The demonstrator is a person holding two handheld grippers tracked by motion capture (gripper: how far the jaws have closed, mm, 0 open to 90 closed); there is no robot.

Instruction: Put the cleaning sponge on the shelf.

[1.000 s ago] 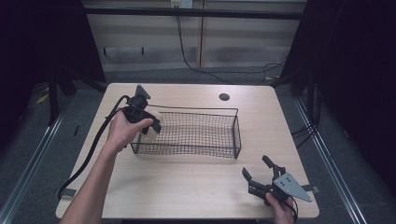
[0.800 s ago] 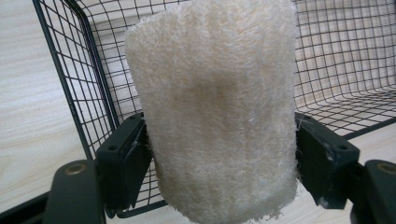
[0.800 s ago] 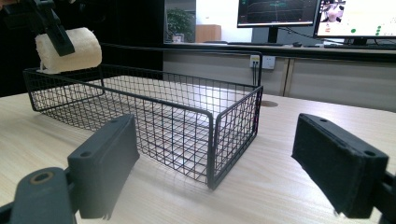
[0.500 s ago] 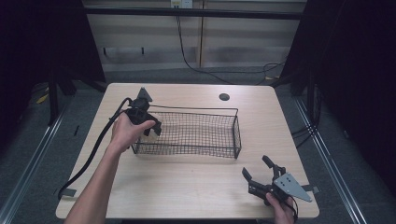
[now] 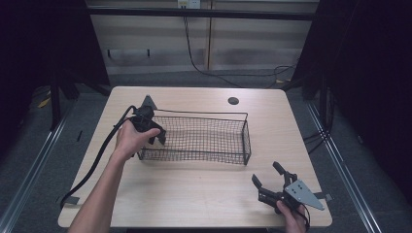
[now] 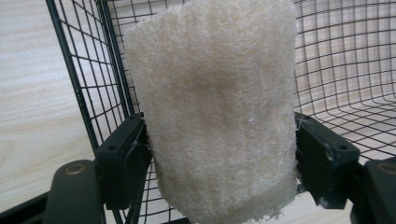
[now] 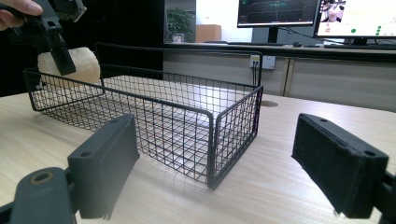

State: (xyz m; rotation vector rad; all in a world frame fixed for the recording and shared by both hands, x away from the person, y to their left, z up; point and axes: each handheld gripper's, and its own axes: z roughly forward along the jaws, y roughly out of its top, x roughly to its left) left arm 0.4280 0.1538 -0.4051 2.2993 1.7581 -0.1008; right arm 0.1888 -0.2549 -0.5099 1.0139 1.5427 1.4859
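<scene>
Wooden desk (image 5: 194,194), front half bare. Wire basket (image 5: 214,141) mid-desk. Left gripper (image 5: 148,127) at basket's left end, forearm reaching forward, fingers clamped on cream sponge (image 6: 215,112) over basket's left wall. Right gripper (image 5: 272,187) near front-right corner, fingers wide apart, holding nothing.

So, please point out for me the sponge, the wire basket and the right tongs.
sponge (image 6: 215,107), left gripper view, middle of its fuzzy face.
wire basket (image 5: 247,136), high view, its right end wall.
right tongs (image 5: 270,175), high view, the gap midway between the open tips.
</scene>
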